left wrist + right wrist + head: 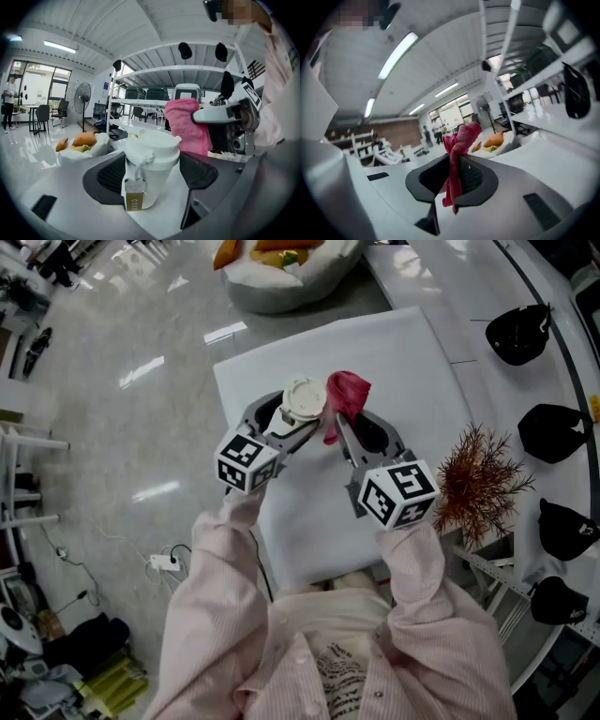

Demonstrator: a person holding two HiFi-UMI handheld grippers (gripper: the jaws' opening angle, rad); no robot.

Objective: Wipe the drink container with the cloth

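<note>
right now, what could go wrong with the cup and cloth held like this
The right gripper pinches only a thin fold of the pink cloth, so rubbing may pull it free. The left gripper holds the white cup just by its sides; a sideways push from the cloth could tilt it or loosen it.

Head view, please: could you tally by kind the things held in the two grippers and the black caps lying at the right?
Cup: 1
Cloth: 1
Caps: 4
Total: 6
</note>
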